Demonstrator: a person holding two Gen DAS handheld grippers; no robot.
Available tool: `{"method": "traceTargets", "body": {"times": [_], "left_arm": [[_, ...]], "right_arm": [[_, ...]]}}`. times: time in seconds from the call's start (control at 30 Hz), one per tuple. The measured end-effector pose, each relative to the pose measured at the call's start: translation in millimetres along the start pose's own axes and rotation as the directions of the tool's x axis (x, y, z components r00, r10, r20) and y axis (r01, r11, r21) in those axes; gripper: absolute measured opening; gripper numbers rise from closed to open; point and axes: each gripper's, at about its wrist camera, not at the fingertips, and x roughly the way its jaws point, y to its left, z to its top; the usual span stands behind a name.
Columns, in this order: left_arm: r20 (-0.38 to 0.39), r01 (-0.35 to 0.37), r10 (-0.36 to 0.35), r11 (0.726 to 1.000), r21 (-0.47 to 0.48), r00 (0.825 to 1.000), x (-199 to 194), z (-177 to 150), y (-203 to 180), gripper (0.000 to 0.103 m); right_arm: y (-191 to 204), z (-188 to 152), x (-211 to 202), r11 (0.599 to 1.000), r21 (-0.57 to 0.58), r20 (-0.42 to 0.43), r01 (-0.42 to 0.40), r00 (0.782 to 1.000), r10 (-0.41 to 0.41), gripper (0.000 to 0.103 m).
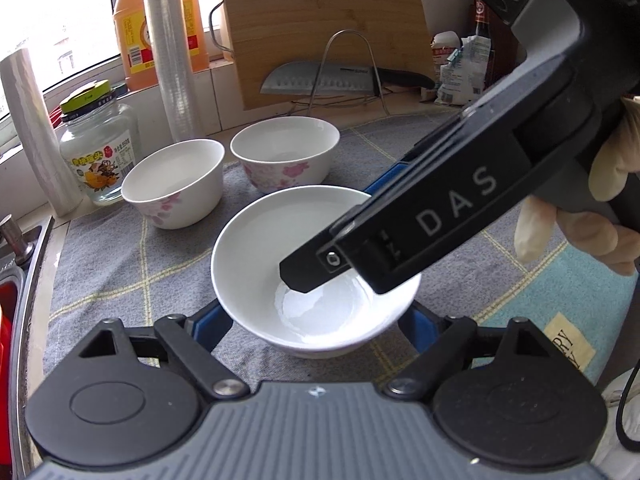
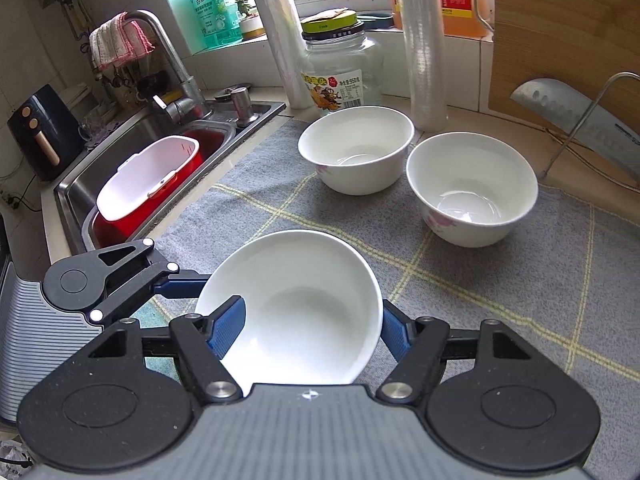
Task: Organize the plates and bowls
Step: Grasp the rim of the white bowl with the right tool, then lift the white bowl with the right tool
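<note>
A plain white bowl [image 1: 264,240] [image 2: 304,312] sits tilted just above the grey checked cloth [image 1: 120,264]. My left gripper [image 1: 316,320] clasps it from outside, a blue pad on each side of its lower wall; one of its fingers [image 2: 180,285] shows in the right wrist view. My right gripper [image 2: 312,328] [image 1: 346,228] comes in from the upper right. One of its fingers is inside the bowl and the other is outside, with the wall between them. Two flowered white bowls [image 1: 176,184] [image 1: 286,152] stand upright side by side further back.
Behind the bowls stand a glass jar [image 1: 96,152], two rolls of film [image 1: 172,60], an orange bottle, a cutting board [image 1: 320,20] and a cleaver [image 1: 320,76] on a wire rack. The sink [image 2: 140,136], holding a red and white tub, lies left of the cloth. A gloved hand [image 1: 608,184] holds the right gripper.
</note>
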Motion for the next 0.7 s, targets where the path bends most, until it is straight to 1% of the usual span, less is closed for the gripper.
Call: {"method": "traceTargets", "body": {"times": [0.13,0.3,0.53,0.7], "left_arm": [[0.008,0.035,-0.035,0.999,0.028,0.999,3.6,8.0,-16.0,0.088],[0.021,0.085,-0.086,0.994,0.07,0.996,10.0,20.4,-40.0,0.088],[0.034,0.154,-0.159,0.98,0.124,0.987,23.2,38.4,-72.9,0.088],[0.035,0.19,-0.198,0.969,0.155,0.98,33.3,47.3,-88.3,0.088]], "right_arm": [[-11.7,-9.2,-16.1,0.999,0.03,0.016,0.026,1.0,-0.027,0.076],[-30.0,-22.8,-37.9,0.994,0.073,0.034,0.079,0.996,-0.082,0.076],[-58.0,-40.5,-68.5,0.98,0.14,0.056,0.142,0.987,-0.151,0.076],[-74.6,-49.4,-80.4,0.967,0.18,0.063,0.178,0.979,-0.192,0.076]]}}
